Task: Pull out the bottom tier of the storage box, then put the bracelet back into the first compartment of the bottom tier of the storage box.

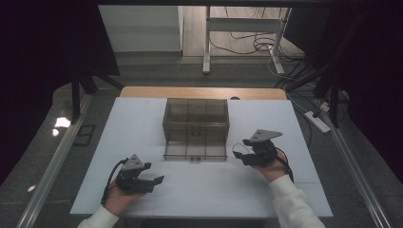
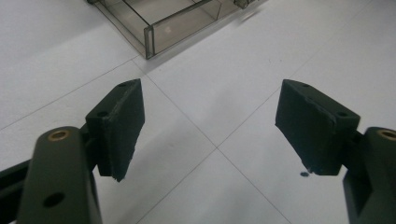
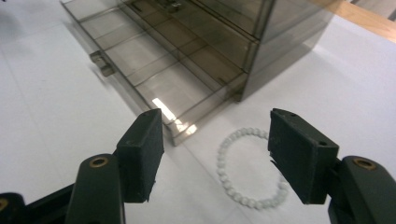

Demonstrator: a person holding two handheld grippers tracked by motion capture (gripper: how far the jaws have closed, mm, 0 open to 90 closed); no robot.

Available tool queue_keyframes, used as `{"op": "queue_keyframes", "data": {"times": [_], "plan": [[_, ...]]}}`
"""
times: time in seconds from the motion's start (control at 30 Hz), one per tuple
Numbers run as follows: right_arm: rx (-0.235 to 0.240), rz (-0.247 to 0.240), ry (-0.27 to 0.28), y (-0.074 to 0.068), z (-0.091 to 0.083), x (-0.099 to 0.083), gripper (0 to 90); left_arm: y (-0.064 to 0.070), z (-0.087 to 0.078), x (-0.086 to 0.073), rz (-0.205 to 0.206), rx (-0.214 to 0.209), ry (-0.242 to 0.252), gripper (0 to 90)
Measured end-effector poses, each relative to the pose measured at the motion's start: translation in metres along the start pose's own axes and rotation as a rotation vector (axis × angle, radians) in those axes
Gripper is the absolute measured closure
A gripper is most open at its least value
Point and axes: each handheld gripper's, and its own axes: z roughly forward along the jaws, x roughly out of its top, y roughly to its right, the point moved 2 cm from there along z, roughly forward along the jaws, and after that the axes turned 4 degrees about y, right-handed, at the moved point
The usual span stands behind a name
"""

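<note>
R claw (image 3: 215,156) hovers just above the white bead bracelet (image 3: 250,168), jaws wide apart, nothing gripped. Bracelet lies flat on the white worktop (image 3: 51,140), just beside the front-right corner of the smoky clear drawer box (image 3: 261,42), not touching it as far as I can tell. One jaw sits over the bracelet's right edge in the R gripper view; contact can't tell. In the high view the R claw (image 1: 240,153) sits right of the box (image 1: 196,121), bracelet (image 1: 237,148) a small white loop at its tips.

Box's bottom drawer (image 3: 154,79) is pulled out toward the person, divided into compartments, looks empty. Small latch tab on drawer front.

L claw (image 2: 210,128) also wide apart, empty, over bare worktop (image 2: 233,93), drawer corner (image 2: 149,39) ahead of it, well apart. High view: L claw (image 1: 159,179) near the front-left of the worktop (image 1: 199,190), pointing right, held in the hand (image 1: 121,197).
</note>
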Motion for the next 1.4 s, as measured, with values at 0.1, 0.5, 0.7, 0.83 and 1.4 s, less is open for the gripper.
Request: {"op": "queue_keyframes", "data": {"times": [0.1,0.5,0.7,0.83,1.4], "plan": [[-0.013,0.030,-0.020,0.008,0.000,0.000,35.1,0.000,0.001,0.000,0.000,-0.001,-0.001,23.2],[-0.046,0.056,-0.087,0.025,0.004,0.001,34.5,-0.001,0.002,0.000,-0.003,-0.001,-0.006,22.7],[-0.057,0.073,-0.091,0.031,0.004,0.001,34.5,-0.001,0.003,0.001,0.000,-0.003,-0.008,22.6],[-0.073,0.087,-0.107,0.037,0.004,0.001,34.5,-0.001,0.003,0.001,0.000,-0.003,-0.008,22.5],[-0.121,0.111,-0.178,0.052,0.010,-0.004,34.5,-0.001,0.004,0.000,0.001,-0.007,-0.014,21.9]]}}
